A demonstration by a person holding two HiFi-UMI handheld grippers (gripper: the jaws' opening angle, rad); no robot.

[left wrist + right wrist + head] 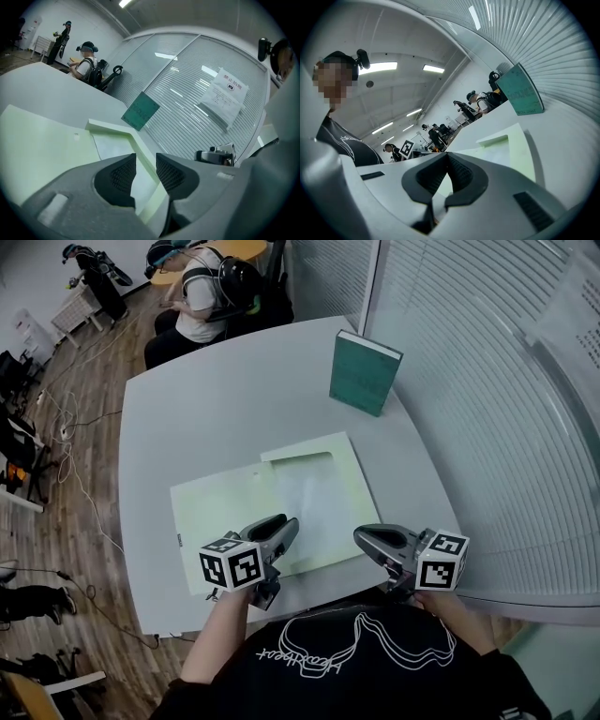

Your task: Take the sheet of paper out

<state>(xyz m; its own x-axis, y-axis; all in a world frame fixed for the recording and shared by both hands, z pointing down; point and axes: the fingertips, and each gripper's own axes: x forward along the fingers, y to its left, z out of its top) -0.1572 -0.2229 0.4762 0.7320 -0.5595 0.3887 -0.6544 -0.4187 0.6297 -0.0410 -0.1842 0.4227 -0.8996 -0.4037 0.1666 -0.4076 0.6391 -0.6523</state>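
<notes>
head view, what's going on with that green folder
A person holds a gripper in each hand at an open pale green folder on the table, a white sheet inside. The left gripper sits at the folder's near edge, jaws apart, gripping nothing. The right gripper is shut, near its right corner. The sheet is not yet out.

Table [178, 409]: pale grey with rounded corners, fills the middle of the head view
Floor [89, 521]: wood planks at 9 o'clock, cables [73, 479] trailing over them
Glass wall [487, 381]: curved, white blinds, 1 to 4 o'clock — printed notice [224, 96] stuck on it
Light: ceiling strip lamps [377, 68], all lit
Walls [23, 273]: plain white, 10 o'clock
</notes>
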